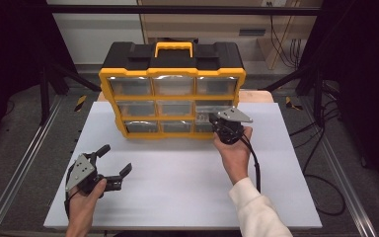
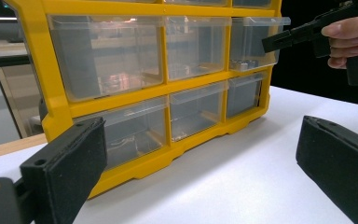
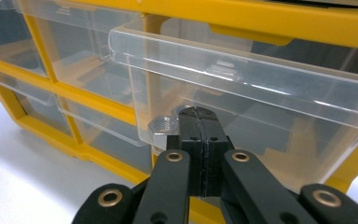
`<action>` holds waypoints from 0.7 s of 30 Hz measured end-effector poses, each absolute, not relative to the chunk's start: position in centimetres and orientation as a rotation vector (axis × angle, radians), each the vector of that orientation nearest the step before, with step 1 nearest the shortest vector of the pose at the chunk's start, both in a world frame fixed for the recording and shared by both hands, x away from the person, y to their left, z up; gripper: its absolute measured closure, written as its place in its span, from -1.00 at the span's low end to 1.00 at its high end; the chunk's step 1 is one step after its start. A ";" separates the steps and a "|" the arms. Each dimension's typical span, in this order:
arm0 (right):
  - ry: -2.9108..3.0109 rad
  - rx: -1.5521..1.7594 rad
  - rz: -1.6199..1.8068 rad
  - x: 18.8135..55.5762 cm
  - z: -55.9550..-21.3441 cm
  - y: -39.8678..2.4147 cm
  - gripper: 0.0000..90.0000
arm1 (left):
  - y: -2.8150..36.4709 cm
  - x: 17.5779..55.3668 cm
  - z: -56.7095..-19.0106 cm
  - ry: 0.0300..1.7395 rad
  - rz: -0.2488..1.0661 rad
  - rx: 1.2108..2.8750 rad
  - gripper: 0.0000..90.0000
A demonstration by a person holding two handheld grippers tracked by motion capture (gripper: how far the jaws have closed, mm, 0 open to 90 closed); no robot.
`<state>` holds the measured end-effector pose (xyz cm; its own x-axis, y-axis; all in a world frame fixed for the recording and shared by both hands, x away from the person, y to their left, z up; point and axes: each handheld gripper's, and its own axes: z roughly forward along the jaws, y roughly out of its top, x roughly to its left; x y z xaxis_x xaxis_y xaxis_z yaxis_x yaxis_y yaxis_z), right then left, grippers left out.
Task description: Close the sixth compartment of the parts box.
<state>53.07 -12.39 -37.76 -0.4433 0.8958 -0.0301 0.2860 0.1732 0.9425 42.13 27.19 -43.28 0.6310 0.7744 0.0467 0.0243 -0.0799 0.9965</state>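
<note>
With its jaws closed against the drawer [image 3: 242, 88] front at 3 o'clock, the right gripper [image 3: 199, 122] should pull straight; the left gripper [image 1: 109, 165] idles open.

A lab-like recording bay: black frame struts [image 1: 54, 74], floor rails [image 1: 24, 163], loose cables [image 1: 325, 148] around a white table [image 1: 177, 197].

What we cannot make out

In the right gripper view, our right gripper [image 3: 199, 122] covers part of the clear drawer [image 3: 242, 107] front; whether its closed jaws pinch anything we cannot tell. The organizer [image 2: 121, 93] runs off the left gripper view's top edge.
</note>
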 end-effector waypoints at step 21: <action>1.818 1.131 1.272 53.9 -37.8 -12.0 1.00 | 27.1 42.3 -43.4 0.696 0.715 1.545 -0.96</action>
<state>53.90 -12.00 -37.85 -0.4248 0.9049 -0.0261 0.2854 0.1612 0.9447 42.26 27.09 -43.40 0.6275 0.7771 0.0481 0.0273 -0.0837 0.9961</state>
